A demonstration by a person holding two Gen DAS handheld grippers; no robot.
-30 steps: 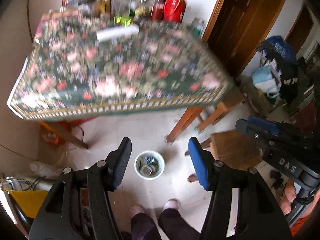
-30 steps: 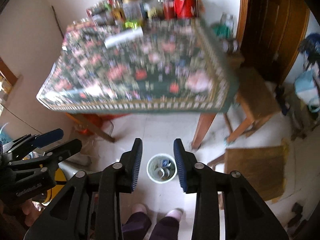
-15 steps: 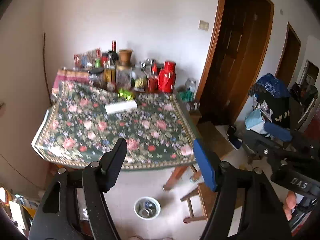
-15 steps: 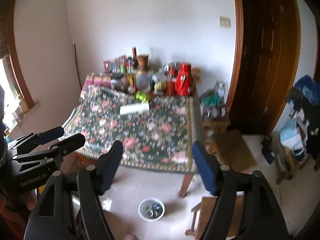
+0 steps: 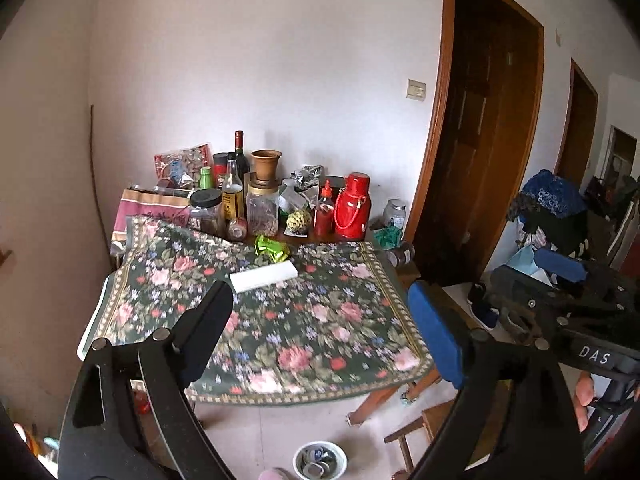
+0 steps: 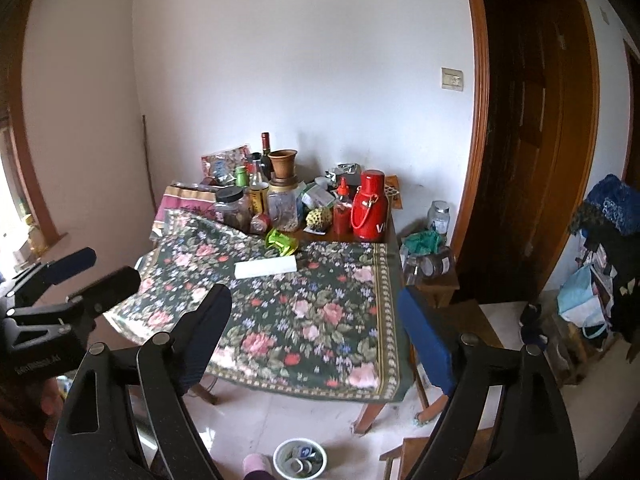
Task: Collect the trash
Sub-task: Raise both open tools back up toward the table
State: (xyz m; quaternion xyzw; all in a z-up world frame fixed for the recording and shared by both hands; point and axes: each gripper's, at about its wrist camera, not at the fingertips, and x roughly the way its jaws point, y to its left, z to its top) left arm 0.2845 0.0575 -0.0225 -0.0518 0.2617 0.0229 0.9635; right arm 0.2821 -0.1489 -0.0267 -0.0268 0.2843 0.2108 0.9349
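With both sets of jaws just spread wide and nothing between them, aim the left gripper (image 5: 320, 328) or right gripper (image 6: 316, 328) at the crumpled green wrapper (image 5: 272, 249) by the jars at the back of the bench (image 5: 280, 320). Approach low, pinch the crinkled top. Then drop into the white bin (image 5: 320, 461) on the floor, already holding scraps.

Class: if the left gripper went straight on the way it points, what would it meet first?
Probably the flowered tablecloth, seen between the open left gripper jaws; the white box lies farther back. Depth is unclear.
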